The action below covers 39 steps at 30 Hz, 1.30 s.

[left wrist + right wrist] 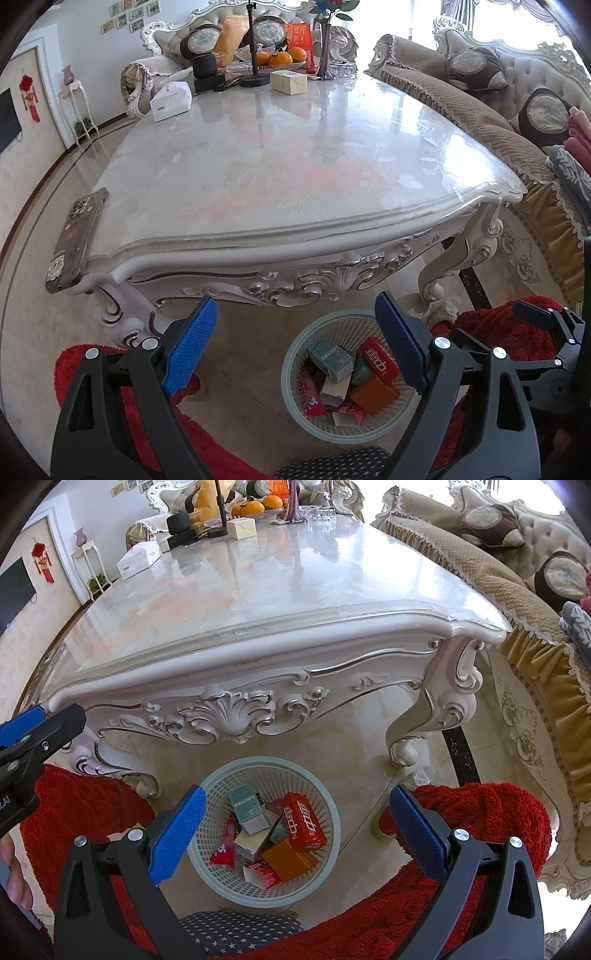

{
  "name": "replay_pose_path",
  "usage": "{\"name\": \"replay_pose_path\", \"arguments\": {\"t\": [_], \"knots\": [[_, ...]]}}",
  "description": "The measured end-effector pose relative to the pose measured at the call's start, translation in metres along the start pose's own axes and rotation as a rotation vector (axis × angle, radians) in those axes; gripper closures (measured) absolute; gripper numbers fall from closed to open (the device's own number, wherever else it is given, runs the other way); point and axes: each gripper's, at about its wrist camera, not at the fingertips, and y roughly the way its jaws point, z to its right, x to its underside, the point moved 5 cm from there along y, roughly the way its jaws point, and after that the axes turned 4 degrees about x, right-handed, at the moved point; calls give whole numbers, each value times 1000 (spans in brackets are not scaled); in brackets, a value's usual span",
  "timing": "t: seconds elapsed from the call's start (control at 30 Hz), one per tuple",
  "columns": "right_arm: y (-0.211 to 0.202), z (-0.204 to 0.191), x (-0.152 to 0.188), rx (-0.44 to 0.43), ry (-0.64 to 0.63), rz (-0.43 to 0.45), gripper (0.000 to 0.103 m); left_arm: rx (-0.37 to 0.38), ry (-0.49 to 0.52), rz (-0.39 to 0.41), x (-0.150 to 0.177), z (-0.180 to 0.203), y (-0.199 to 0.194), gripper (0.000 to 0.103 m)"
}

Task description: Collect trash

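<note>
— Glossy marble fills the upper half of both views: the counter (280, 155) has a carved white apron and curled legs, with sofas behind it at the top and right of the frame. What sits on it?

— At the far end, top centre, a plate of oranges (281, 58), a cream box (289, 82) and a white tissue box (171, 101). A phone (75, 240) lies at the counter's near left corner in the left wrist view.

— And the trash?

— It lies in a pale mesh basket (328, 823) on the tiled floor, just below the counter's apron, lower centre of both frames. Inside are a red carton (303, 821), an orange box (290, 860), a teal-and-white box (245, 806) and other small packs.

— How do the tools stand?

— The left tool (295, 350) has its blue pads spread wide with nothing between them. The right tool (295, 834) is likewise spread and holds nothing, the basket showing through its gap. Red fleece sleeves (480, 823) frame the lower corners.
</note>
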Motion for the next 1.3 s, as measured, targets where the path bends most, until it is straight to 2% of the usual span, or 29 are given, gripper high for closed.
{"name": "replay_pose_path", "arguments": {"t": [1.3], "knots": [[-4, 4, -3, 2, -6, 17, 8, -10, -1, -9, 1, -1, 1, 18]]}}
